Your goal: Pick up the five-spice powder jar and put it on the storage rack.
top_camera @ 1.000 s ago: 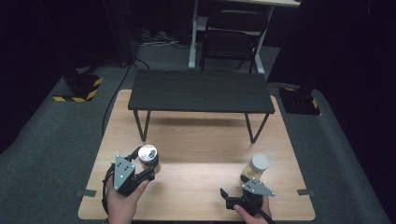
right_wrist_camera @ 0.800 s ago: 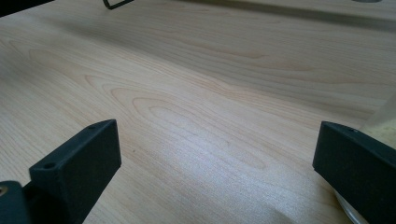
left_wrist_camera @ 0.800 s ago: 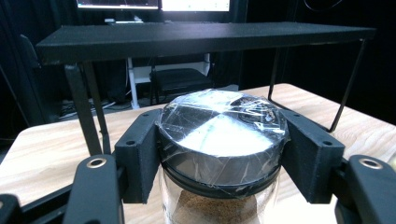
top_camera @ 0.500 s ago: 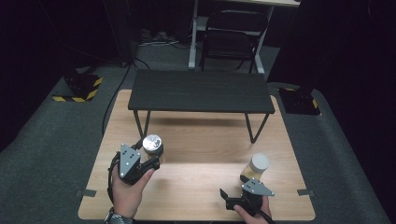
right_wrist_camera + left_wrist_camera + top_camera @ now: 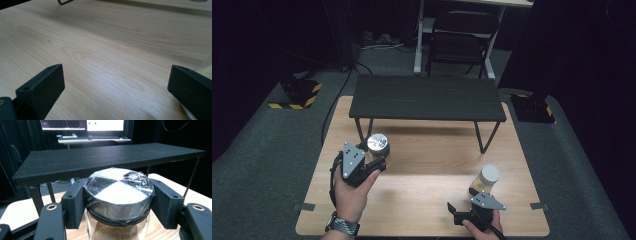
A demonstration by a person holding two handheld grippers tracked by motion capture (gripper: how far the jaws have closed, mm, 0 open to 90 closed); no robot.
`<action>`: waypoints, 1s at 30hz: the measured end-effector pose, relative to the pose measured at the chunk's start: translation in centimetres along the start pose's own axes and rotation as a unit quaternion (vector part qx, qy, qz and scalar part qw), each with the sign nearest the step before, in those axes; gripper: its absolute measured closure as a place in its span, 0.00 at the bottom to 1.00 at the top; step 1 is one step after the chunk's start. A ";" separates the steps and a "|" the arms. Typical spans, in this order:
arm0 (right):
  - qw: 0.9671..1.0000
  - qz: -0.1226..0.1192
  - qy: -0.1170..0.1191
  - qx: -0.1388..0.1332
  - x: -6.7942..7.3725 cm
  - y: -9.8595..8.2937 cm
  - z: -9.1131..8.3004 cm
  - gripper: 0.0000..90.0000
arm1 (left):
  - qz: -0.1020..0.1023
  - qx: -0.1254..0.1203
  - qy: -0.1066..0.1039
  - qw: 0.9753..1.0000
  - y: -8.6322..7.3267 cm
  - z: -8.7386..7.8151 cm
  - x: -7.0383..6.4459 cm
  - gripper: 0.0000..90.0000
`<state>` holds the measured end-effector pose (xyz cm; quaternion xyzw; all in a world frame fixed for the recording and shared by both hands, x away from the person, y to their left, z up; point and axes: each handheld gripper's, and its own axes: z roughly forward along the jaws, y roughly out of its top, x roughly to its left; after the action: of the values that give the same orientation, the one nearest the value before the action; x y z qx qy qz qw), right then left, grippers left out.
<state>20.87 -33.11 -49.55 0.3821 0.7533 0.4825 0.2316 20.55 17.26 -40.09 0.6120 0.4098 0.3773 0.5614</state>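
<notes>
My left gripper (image 5: 371,159) is shut on a glass jar (image 5: 377,144) with a silvery lid and brown contents, held just above the wooden table (image 5: 427,172). In the left gripper view the jar (image 5: 118,195) sits between both black pads (image 5: 75,202), its lid wrapped in clear film, facing a low black shelf (image 5: 100,160). My right gripper (image 5: 466,209) stands open near the table's front edge, nothing between its jaws. A second jar (image 5: 487,179) with a pale lid and yellowish contents stands just beyond it; the jar's edge (image 5: 205,68) shows beside the right pad (image 5: 192,85).
The black shelf (image 5: 427,97) on thin legs spans the back of the table. Bare wood lies between the two grippers. A chair (image 5: 459,45) and a desk stand behind the table; hazard-striped bases (image 5: 294,97) sit on the grey carpet.
My left gripper has carried its jar to the right and away from the person, toward the shelf. The right gripper and the pale-lidded jar have not moved.
</notes>
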 end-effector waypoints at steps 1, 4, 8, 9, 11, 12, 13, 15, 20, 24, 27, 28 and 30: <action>1.000 0.000 0.001 0.000 0.0 0.0 0.0 0.01 | 0.001 -0.002 0.001 1.000 0.2 0.0 -0.1 0.39; 1.000 0.000 0.001 0.000 0.0 0.0 0.0 0.01 | 0.001 -0.004 0.002 1.000 0.4 0.2 -0.2 0.39; 1.000 -0.001 0.001 0.001 0.0 0.0 0.0 0.01 | 0.004 -0.008 0.003 1.000 0.9 0.7 -0.3 0.39; 1.000 -0.001 0.001 0.001 0.0 0.0 0.0 0.01 | 0.004 -0.008 0.003 1.000 0.9 0.7 -0.3 0.39; 1.000 -0.001 0.001 0.001 0.0 0.0 0.0 0.01 | 0.005 -0.009 0.003 1.000 1.2 0.9 -0.3 0.39; 1.000 -0.002 0.001 0.001 0.0 0.0 0.0 0.01 | 0.006 -0.010 0.003 1.000 1.4 1.0 -0.3 0.39; 1.000 -0.002 0.001 0.001 0.0 0.0 0.0 0.01 | 0.007 -0.010 0.005 1.000 1.6 1.1 -0.3 0.39; 1.000 -0.002 0.002 0.002 -0.1 0.1 0.0 0.01 | 0.006 -0.011 0.006 1.000 1.8 1.3 -0.3 0.39; 1.000 -0.002 0.001 0.002 -0.1 0.1 0.0 0.01 | 0.011 -0.012 0.008 1.000 2.3 1.7 -0.4 0.39; 1.000 -0.004 -0.005 0.004 0.1 0.1 0.0 0.01 | 0.010 -0.016 0.012 1.000 2.6 2.1 -0.5 0.39; 1.000 -0.003 -0.010 0.003 0.3 0.1 0.1 0.01 | 0.003 -0.016 0.013 1.000 2.7 2.4 -0.5 0.39; 1.000 -0.004 -0.009 0.003 0.3 0.1 0.1 0.01 | 0.005 -0.015 0.014 1.000 2.9 2.5 -0.5 0.39; 1.000 -0.005 -0.008 0.003 0.3 0.1 0.1 0.01 | 0.011 -0.016 0.017 1.000 3.1 2.8 -0.5 0.39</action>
<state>20.80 -32.85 -49.47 0.3831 0.7545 0.4762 0.2390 23.17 15.63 -37.26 0.6009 0.4066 0.4000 0.5600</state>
